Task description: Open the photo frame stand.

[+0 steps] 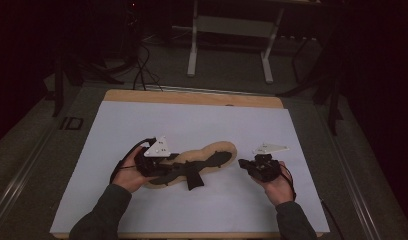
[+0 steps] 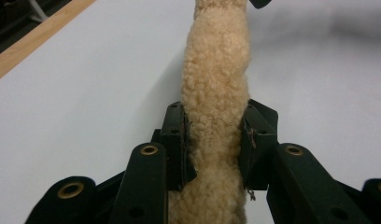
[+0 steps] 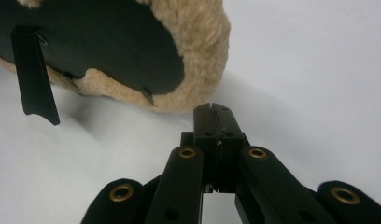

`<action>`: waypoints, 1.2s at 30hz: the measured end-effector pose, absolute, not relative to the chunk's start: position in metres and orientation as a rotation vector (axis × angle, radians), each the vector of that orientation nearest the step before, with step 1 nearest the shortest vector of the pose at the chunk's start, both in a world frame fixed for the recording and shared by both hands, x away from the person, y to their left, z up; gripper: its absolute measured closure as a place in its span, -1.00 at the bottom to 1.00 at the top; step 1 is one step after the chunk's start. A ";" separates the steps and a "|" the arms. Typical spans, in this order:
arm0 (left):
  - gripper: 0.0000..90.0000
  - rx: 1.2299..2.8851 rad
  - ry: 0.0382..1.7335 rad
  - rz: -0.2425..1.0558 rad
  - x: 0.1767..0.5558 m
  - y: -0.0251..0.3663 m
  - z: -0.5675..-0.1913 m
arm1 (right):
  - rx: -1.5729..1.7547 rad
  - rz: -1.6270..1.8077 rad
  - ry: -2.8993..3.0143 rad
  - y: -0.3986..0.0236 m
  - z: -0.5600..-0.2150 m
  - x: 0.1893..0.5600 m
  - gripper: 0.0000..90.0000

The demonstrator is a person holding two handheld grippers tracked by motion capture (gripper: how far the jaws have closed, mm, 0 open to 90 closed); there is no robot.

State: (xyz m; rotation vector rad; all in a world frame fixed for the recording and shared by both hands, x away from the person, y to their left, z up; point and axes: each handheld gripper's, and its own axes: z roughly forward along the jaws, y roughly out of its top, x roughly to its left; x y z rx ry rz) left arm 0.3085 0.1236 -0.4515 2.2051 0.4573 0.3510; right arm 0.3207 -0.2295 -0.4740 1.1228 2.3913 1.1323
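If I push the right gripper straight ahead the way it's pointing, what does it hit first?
Most likely the fleece rim of the tan sheepskin pad, just ahead of the shut right gripper; the gap looks small, though depth is hard to judge.

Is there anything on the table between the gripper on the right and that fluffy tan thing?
Nothing: in the right gripper view, bare white sheet separates the shut right gripper from the fleece pad.
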 end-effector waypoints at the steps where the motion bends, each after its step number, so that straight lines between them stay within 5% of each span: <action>1: 0.52 2.206 0.456 0.352 0.309 0.123 -0.452 | 1.125 1.132 2.387 -0.230 -0.474 0.321 1.00; 26: 0.50 2.315 0.402 0.428 0.303 0.095 -0.451 | 1.178 1.127 2.336 -0.245 -0.477 0.319 0.98; 36: 0.30 2.295 0.394 0.397 0.296 0.095 -0.450 | 1.187 1.143 2.296 -0.243 -0.471 0.321 0.95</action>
